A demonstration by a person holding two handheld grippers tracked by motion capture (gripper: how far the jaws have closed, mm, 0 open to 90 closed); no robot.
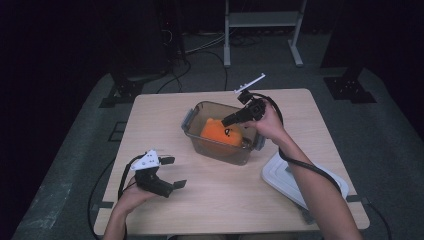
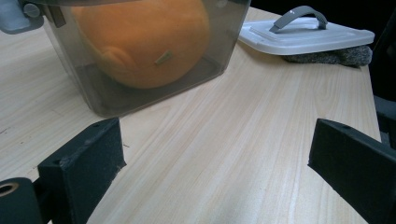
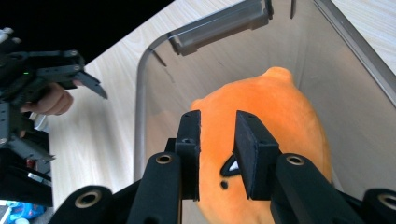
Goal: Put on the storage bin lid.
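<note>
Right gripper view | my right tool (image 3: 217,154) nearly closed above soft, light orange plush toy (image 3: 275,126), gripping nothing | pinch its squashy top | left tool (image 1: 170,172) wide open, empty

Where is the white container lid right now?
In the high view, the white plastic lid lies at the wooden table's near right corner, beside the clear bin.

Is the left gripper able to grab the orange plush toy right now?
Probably not straight away. The left gripper sits open on the table outside the clear container, whose wall stands between it and the orange plush toy. The right gripper is already over the toy, crowding the open top.
</note>
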